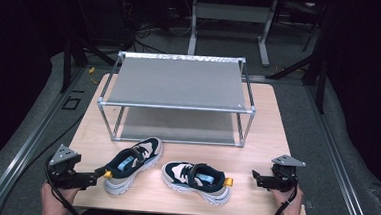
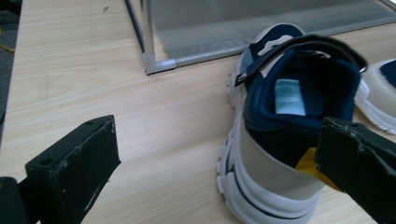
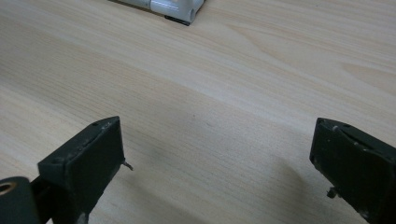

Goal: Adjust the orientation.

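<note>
Two shoes lie on the table [image 1: 272,122] in front of the rack [image 1: 177,81], empty on both shelves. The left gripper [image 1: 95,174], jaws wide apart, sits at the heel of the left shoe [image 1: 134,164]; one jaw overlaps the yellow heel tab [image 2: 310,165]. A good grasp likely means closing squarely on the heel. The right gripper [image 1: 258,178], also spread and empty, hovers beside the right shoe [image 1: 196,180]. The rack's front post [image 2: 148,35] stands near the toe.
</note>
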`<state>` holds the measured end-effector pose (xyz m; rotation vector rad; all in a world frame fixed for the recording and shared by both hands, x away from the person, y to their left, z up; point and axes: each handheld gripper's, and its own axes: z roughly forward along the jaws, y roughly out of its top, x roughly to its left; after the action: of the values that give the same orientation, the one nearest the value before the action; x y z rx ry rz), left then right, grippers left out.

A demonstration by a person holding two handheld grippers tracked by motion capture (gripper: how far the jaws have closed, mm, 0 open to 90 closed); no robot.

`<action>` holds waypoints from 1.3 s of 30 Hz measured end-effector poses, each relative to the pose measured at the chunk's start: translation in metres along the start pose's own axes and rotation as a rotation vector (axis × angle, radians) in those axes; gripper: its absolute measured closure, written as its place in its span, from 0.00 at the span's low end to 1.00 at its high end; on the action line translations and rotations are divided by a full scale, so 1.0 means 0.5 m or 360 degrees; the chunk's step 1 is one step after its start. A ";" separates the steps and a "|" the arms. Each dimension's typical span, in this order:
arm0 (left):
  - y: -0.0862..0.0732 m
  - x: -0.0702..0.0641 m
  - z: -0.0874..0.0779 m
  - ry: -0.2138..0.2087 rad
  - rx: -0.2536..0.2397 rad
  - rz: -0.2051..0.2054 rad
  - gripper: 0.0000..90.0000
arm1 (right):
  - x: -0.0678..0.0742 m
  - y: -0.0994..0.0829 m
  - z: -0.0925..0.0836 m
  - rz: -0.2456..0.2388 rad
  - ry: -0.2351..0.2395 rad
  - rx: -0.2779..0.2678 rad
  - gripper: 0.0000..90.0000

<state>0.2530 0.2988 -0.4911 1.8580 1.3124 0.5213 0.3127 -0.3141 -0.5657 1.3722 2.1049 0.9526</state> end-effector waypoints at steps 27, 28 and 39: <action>-0.016 -0.095 0.105 -0.0053 0.0053 0.0038 0.00 | 0.001 0.000 0.001 -0.0001 -0.0010 0.0006 0.02; -0.016 -0.095 0.108 -0.0048 0.0061 0.0044 0.00 | 0.001 0.000 0.000 -0.0002 -0.0010 0.0005 0.02; -0.015 -0.096 0.137 -0.0027 0.0055 0.0053 0.01 | 0.002 0.000 0.000 -0.0004 -0.0011 0.0004 0.02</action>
<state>0.2789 0.2309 -0.5334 1.9117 1.2886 0.5020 0.3124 -0.3133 -0.5660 1.3715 2.1028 0.9429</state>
